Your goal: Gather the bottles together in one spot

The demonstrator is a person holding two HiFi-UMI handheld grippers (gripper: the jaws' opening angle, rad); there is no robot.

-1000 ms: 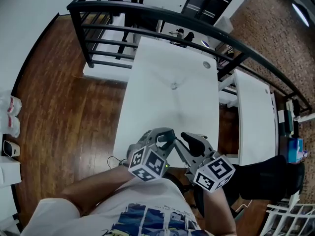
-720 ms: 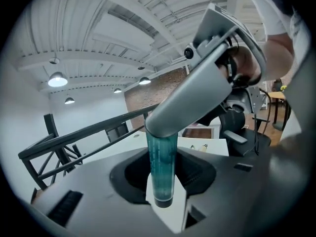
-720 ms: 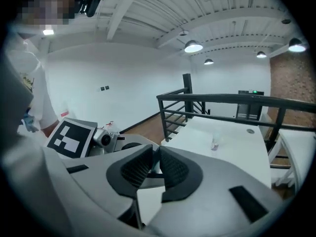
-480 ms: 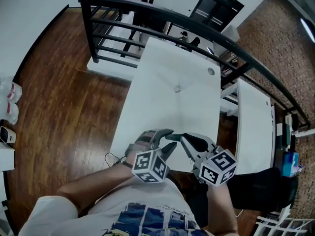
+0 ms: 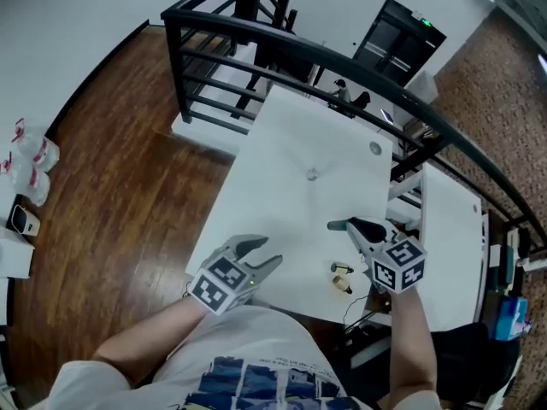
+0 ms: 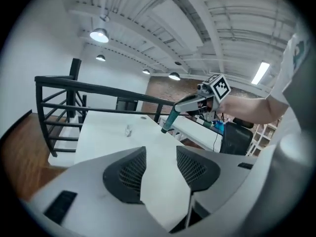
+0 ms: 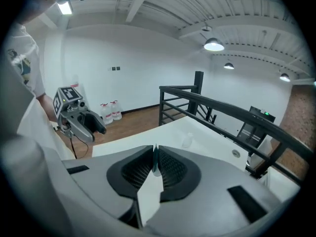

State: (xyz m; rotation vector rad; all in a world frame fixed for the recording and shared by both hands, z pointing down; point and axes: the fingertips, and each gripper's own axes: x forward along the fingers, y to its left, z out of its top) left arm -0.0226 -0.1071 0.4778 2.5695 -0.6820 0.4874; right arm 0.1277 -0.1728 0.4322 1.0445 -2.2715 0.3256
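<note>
One small clear bottle (image 5: pixel 312 174) stands alone at the middle of the white table (image 5: pixel 282 143); it also shows in the left gripper view (image 6: pixel 128 130) and the right gripper view (image 7: pixel 186 140). My left gripper (image 5: pixel 267 253) hovers over the near left edge, jaws open with nothing between them (image 6: pixel 160 154). My right gripper (image 5: pixel 336 225) is over the near right part of the table, shut and empty (image 7: pixel 154 154). Two small brownish objects (image 5: pixel 342 269) lie on the table just beside it; what they are cannot be told.
A black railing (image 5: pixel 256 41) runs round the table's far and left sides. A second white table (image 5: pixel 449 229) stands to the right, and a black cabinet (image 5: pixel 397 32) behind. Water jugs (image 5: pixel 34 161) sit on the wooden floor at the left. A cable hole (image 5: pixel 374 149) marks the far right corner.
My right gripper has swung out to the right, away from the left one, and its jaws have shut. The left gripper has rolled. The two small brownish objects now show.
</note>
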